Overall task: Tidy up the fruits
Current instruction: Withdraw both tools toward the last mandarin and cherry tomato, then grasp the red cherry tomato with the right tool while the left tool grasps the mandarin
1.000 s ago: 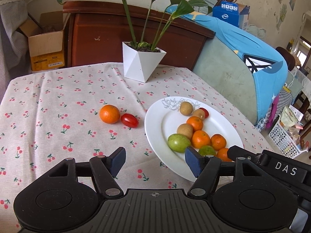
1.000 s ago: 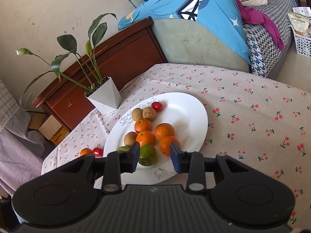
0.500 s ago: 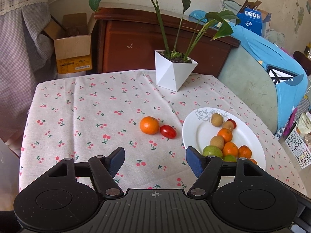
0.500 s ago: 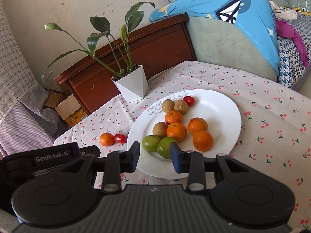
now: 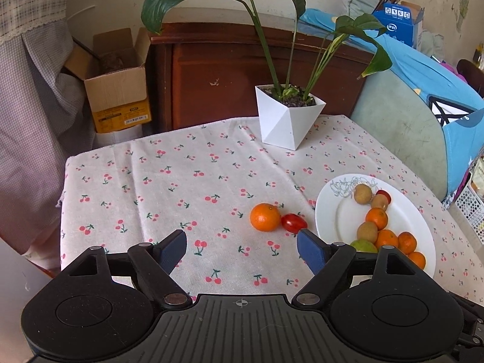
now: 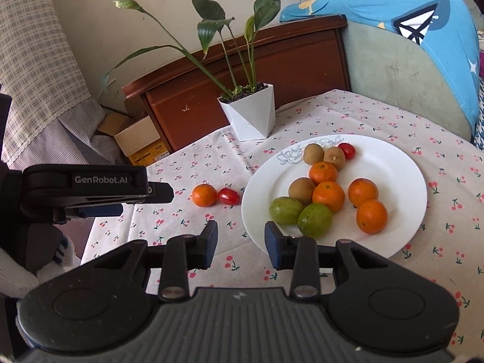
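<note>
A white plate [image 6: 402, 175] on the cherry-print tablecloth holds several oranges, two green fruits, brown round fruits and a small red tomato; it also shows in the left wrist view [image 5: 338, 214]. A loose orange [image 5: 265, 217] and a red tomato [image 5: 294, 223] lie touching on the cloth just left of the plate, seen too in the right wrist view as orange [image 6: 204, 195] and tomato [image 6: 228, 196]. My left gripper [image 5: 241, 250] is open and empty, above the cloth short of the loose orange. My right gripper [image 6: 241, 244] is open and empty at the plate's near left edge.
A white angular pot with a leafy plant [image 5: 287, 119] stands at the table's far side. A dark wooden cabinet [image 5: 230, 69] and a cardboard box [image 5: 116, 90] lie behind. A blue cushion and sofa [image 5: 423, 115] border the right. The left gripper's body [image 6: 84, 187] shows at the right view's left.
Both grippers have pulled back and swung left, so the plate sits further right in each view. The loose orange and tomato have not moved. Both jaws stay open.
</note>
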A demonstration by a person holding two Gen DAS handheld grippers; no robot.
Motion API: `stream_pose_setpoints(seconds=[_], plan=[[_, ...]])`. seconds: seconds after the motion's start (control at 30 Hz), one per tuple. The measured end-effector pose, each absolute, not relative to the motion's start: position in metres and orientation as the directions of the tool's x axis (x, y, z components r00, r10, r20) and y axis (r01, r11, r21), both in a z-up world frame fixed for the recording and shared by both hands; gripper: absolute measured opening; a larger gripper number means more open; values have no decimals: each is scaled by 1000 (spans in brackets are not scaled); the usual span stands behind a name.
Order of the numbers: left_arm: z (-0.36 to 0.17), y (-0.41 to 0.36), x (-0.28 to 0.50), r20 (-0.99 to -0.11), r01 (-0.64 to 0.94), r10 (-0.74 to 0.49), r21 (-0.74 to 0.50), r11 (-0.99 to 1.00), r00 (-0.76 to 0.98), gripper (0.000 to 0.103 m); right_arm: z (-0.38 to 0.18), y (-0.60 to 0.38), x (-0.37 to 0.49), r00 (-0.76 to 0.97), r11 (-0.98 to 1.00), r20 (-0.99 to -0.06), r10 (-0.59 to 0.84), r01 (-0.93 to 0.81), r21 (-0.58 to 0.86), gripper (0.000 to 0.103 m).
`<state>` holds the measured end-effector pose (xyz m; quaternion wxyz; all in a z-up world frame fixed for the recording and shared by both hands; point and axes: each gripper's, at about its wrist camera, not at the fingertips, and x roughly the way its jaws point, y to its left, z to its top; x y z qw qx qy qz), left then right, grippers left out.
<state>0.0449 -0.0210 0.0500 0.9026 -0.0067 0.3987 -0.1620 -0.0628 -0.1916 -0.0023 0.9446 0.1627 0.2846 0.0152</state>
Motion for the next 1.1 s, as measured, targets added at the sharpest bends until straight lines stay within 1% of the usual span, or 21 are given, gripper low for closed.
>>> stream_pose_setpoints(seconds=[0.17, 0.3, 0.47, 0.6, 0.73, 0.93, 1.0, 1.03, 1.07, 1.1], plan=[[39, -12, 57, -735, 257, -306, -184, 949, 606, 82, -1, -180, -46, 833, 972, -536, 135, -6, 234, 36], [36, -8, 64, -745, 223, -276, -173, 959, 608, 82, -6, -174, -26, 816, 980, -558, 152, -52, 191, 36], [31, 4, 74, -766, 148, -268, -225, 963, 584, 82, -10, -166, 1, 800, 989, -582, 146, -119, 84, 35], [32, 6, 76, -759, 137, -262, -225, 965, 596, 82, -9, -161, 16, 798, 983, -584, 152, -182, 8, 35], [34, 8, 78, -754, 121, -265, -243, 963, 601, 82, -13, -155, 30, 780, 966, -605, 156, -249, -72, 34], [39, 10, 79, -741, 121, -272, -252, 960, 614, 82, -22, -149, 43, 756, 939, -638, 149, -310, -147, 34], [39, 11, 79, -741, 122, -277, -258, 958, 612, 82, -25, -149, 47, 740, 935, -653, 161, -327, -140, 34], [39, 11, 79, -741, 123, -279, -260, 958, 611, 82, -27, -149, 49, 733, 932, -661, 163, -333, -140, 33], [39, 11, 79, -741, 124, -280, -260, 958, 611, 82, -29, -148, 51, 726, 928, -667, 164, -343, -146, 30], [39, 11, 79, -740, 124, -281, -261, 957, 611, 82, -30, -148, 51, 728, 924, -664, 170, -351, -148, 30]])
